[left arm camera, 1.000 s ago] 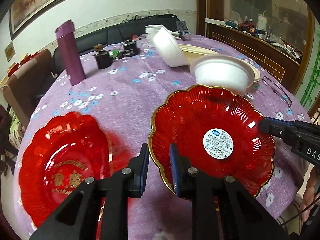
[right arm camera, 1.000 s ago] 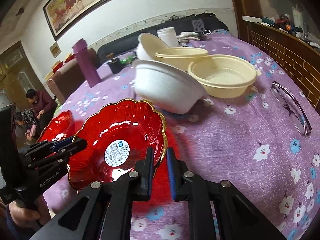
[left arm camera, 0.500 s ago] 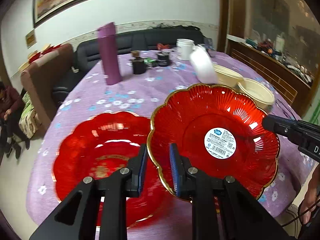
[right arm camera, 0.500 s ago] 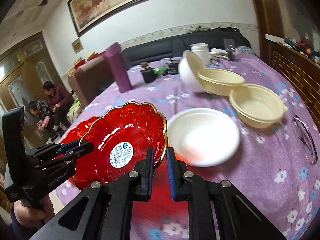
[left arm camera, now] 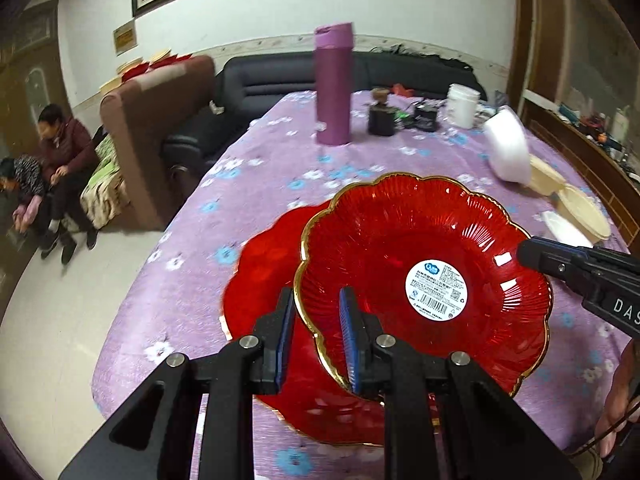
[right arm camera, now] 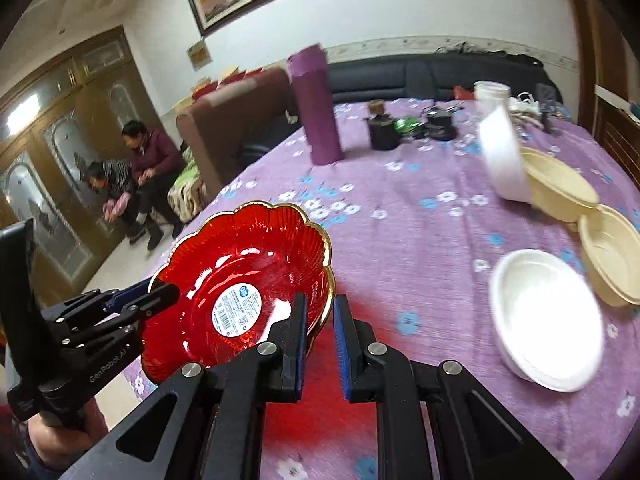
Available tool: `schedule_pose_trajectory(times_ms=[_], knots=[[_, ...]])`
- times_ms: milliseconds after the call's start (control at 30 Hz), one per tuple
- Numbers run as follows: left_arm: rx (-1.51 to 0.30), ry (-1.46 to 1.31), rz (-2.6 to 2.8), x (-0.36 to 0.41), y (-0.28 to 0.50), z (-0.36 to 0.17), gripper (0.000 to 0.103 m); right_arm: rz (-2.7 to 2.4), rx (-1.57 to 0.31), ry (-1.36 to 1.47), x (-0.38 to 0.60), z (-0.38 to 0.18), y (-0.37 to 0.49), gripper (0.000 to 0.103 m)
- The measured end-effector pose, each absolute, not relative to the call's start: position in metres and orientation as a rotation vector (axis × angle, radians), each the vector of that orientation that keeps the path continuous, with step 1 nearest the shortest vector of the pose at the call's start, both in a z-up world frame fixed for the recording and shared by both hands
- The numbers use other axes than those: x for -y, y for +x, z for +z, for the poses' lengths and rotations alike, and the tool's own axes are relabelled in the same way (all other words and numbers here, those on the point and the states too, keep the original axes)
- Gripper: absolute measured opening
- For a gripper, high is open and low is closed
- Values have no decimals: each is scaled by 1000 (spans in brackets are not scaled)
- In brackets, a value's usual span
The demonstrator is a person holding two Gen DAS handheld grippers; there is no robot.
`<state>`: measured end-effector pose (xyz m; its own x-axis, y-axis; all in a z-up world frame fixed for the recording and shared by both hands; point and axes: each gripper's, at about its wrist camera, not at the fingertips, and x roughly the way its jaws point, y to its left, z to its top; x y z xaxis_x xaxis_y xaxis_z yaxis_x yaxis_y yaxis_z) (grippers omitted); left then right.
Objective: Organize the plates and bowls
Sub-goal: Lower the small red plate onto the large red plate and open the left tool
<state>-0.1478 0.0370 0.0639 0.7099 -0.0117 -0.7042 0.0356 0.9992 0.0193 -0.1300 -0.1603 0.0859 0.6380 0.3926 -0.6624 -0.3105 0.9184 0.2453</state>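
Observation:
A red glass plate with a gold scalloped rim [left arm camera: 424, 248] and a white label hangs above the purple cloth, held at opposite edges. My left gripper [left arm camera: 316, 336] is shut on its near-left rim. My right gripper [right arm camera: 320, 340] is shut on the opposite rim, and shows at the plate's right edge [left arm camera: 560, 264] in the left wrist view. The held plate [right arm camera: 240, 272] partly overlaps a second red plate [left arm camera: 260, 280] that lies on the table below and to its left. From the right wrist view the left gripper [right arm camera: 132, 304] reaches in from the left.
A tall purple flask [left arm camera: 334, 88] stands mid-table, with small black items [left arm camera: 382, 120] and a white cup [left arm camera: 463, 106] behind it. A tilted white bowl [right arm camera: 502, 160], two cream bowls [right arm camera: 560, 188] and a flat white bowl [right arm camera: 548, 316] sit to the right. Two people [left arm camera: 56, 148] sit by a sofa on the left.
Both grippers have carried the labelled red plate leftward across the table, so it now overlaps the second red plate. The white and cream bowls have fallen away to the right.

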Motion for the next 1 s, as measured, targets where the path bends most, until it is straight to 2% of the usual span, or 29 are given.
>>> schedule_pose_trajectory(times_ms=[467,533,600,667,933,1000], knots=[[-841,40,31,-56,-133,38,21,380,-851,-39,116,55,-107,15],[-844,41,34,-56,-132,37,24,376,-857,-49,113,52,-106,15],[-835,46,40,-55,-132,37,33,371,-859,-67,110,49,-105,15],[-819,65,48,-54,-133,40,38,364,-858,-85,108,48,-105,14],[-803,52,42,-55,-135,42,43,365,-839,-93,105,50,-105,14],[-791,40,40,-56,-137,45,48,376,-823,-55,111,55,-108,14]])
